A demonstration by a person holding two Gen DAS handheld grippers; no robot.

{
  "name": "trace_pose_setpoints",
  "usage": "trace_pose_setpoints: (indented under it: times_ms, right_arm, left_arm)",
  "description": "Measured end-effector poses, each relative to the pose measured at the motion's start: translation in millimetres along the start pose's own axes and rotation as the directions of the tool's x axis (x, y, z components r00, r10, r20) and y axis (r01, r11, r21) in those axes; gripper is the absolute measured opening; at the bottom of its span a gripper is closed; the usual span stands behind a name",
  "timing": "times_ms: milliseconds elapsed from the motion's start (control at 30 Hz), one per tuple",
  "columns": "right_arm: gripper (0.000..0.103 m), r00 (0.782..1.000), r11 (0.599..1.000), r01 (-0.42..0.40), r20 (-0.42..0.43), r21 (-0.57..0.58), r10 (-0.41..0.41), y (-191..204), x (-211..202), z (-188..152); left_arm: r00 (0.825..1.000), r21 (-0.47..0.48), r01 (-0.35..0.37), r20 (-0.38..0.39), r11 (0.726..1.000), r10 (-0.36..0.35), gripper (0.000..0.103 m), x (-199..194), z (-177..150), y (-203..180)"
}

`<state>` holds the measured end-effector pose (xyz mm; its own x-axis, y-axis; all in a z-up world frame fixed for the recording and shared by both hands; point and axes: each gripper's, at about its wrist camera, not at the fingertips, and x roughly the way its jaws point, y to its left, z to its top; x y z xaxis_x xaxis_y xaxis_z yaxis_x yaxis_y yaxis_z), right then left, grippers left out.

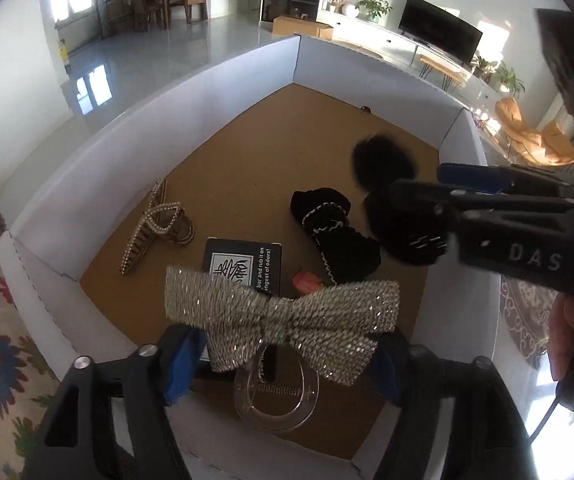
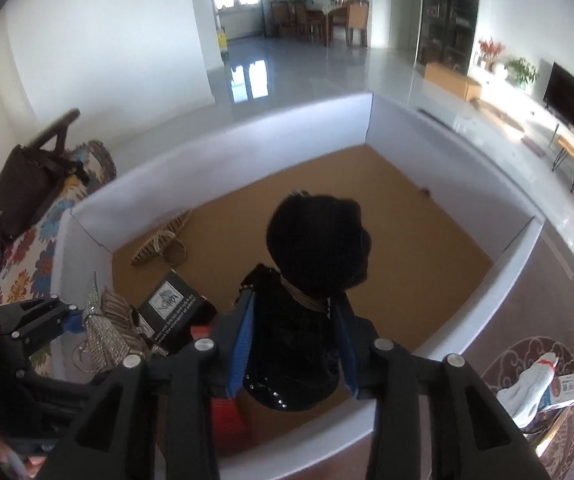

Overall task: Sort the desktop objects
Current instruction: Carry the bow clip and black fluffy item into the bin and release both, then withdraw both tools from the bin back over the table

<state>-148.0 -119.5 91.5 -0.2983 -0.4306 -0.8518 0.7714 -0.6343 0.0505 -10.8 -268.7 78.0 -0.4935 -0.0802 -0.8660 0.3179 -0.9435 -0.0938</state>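
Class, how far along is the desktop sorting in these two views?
Done: pearl hair claw, black printed box and black bow lie in the white box. In hand: silver bow between the left gripper's open jaws, black pom-pom between the right gripper's. Left: perhaps the white fabric item outside.

Both wrist views steeply down, close; share white box (image 1: 87,168) (image 2: 215,152)

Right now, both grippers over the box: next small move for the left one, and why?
Probably lift the left gripper straight up and away. Its fingers stand apart from the silver bow, which sits loose between them above the white box, so the drop looks done.
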Motion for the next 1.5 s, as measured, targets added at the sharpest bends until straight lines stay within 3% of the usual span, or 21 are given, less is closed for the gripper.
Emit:
trace_pose_setpoints:
  times_ms: [33,133,233,267,367,433,500,600,667,733,833,1033,1133,1233,1500]
  right_arm:
    - [0.077,1.000,1.000,0.013,-0.015,0.009,-0.013,-1,6,-2]
    - [0.079,0.999,0.999,0.015,0.030,0.035,-0.016,-7,-4,-11]
    - [0.080,0.991,0.998,0.007,0.130,0.063,-0.015,-17,-41,-24]
    - [0.082,0.983,0.997,0.010,0.180,0.074,-0.023,-22,-59,-31]
    - [0.098,0.942,0.989,0.054,0.322,0.135,-0.095,-49,-110,-68]
    - [0.103,0.917,0.979,0.081,0.371,0.187,-0.147,-73,-135,-105]
    - [0.103,0.913,0.963,0.132,0.351,0.236,-0.211,-99,-147,-149]
    - [0.103,0.909,0.919,0.233,0.265,0.317,-0.322,-138,-155,-218]
    - [0.103,0.912,0.888,0.279,0.189,0.367,-0.365,-162,-157,-261]
    - [0.103,0.912,0.860,0.324,0.113,0.394,-0.395,-177,-158,-298]
    - [0.103,0.908,0.832,0.354,0.056,0.426,-0.415,-191,-164,-340]
    - [0.103,0.906,0.795,0.357,0.026,0.491,-0.423,-193,-157,-377]
    - [0.103,0.912,0.797,0.345,0.025,0.496,-0.410,-187,-150,-381]
    - [0.103,0.917,0.805,0.340,0.020,0.486,-0.399,-181,-142,-379]
    - [0.103,0.926,0.825,0.339,-0.008,0.451,-0.376,-175,-130,-375]
  left_arm:
    - [1.000,-0.001,0.013,-0.002,1.000,-0.013,0.081,1,-1,-1]
    - [0.999,-0.016,0.004,0.044,1.000,-0.003,0.081,-5,-5,-2]
    - [0.991,-0.040,-0.001,0.132,0.999,0.007,0.081,-25,-8,-9]
    - [0.987,-0.046,-0.001,0.159,0.999,0.008,0.081,-32,-9,-13]
    - [0.968,-0.035,0.028,0.252,0.999,-0.018,0.081,-60,-15,-33]
    - [0.948,-0.003,0.072,0.311,0.997,-0.067,0.081,-82,-20,-53]
    - [0.927,0.044,0.131,0.349,0.990,-0.138,0.083,-100,-28,-80]
    - [0.890,0.139,0.245,0.362,0.960,-0.279,0.096,-120,-44,-126]
    - [0.867,0.202,0.313,0.337,0.928,-0.366,0.103,-128,-55,-158]
    - [0.857,0.249,0.370,0.280,0.895,-0.432,0.103,-124,-66,-191]
    - [0.869,0.282,0.405,0.179,0.870,-0.462,0.103,-100,-88,-237]
    - [0.927,0.283,0.348,0.035,0.894,-0.373,0.103,-22,-121,-278]
    - [0.951,0.299,0.285,0.035,0.911,-0.308,0.103,0,-133,-276]
    - [0.962,0.333,0.236,0.049,0.913,-0.267,0.103,10,-141,-270]
    - [0.974,0.348,0.183,0.063,0.920,-0.218,0.103,19,-145,-262]
